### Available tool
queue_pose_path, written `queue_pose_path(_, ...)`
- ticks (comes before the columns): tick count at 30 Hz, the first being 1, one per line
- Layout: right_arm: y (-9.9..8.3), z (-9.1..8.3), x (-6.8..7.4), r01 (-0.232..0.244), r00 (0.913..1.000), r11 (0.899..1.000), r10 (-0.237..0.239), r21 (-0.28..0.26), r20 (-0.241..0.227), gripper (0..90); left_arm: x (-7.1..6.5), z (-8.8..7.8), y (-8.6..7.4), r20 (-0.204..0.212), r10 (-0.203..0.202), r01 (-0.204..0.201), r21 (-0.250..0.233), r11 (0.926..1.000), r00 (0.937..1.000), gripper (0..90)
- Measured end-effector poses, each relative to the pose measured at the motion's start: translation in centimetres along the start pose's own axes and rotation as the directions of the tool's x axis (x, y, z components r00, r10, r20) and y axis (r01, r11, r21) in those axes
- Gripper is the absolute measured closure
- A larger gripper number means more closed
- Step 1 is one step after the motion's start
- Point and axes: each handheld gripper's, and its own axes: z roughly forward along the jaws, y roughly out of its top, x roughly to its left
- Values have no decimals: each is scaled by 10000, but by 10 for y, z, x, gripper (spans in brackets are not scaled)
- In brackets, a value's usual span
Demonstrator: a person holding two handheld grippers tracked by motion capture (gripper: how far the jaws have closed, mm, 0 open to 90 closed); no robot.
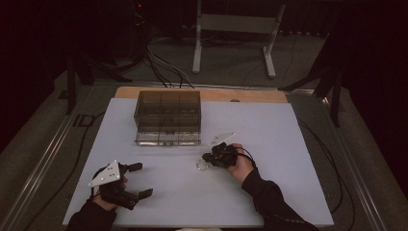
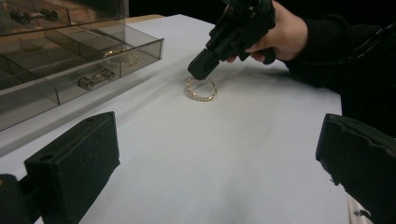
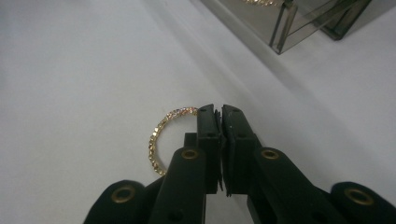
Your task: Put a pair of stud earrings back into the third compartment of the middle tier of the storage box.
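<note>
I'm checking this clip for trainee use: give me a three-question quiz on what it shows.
1. True or false: the right gripper has its jaws closed on the gold bracelet.
2. The left gripper is: A) open, holding nothing; B) shut on a ring; C) inside the box.
3. Where does the bracelet lie relative to the smoked clear organiser box?

Key
1. True: the jaws meet over the band.
2. A.
3. On the white table, outside the box, in front of its open drawer.
</note>
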Motion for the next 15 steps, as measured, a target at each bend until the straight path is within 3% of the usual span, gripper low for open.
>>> queue_pose_path(15, 18, -17, 5, -106, 9999, 9985, 105, -542, -15, 873, 0, -1, 0, -5, 34, -34, -33, 10000, 10000, 6)
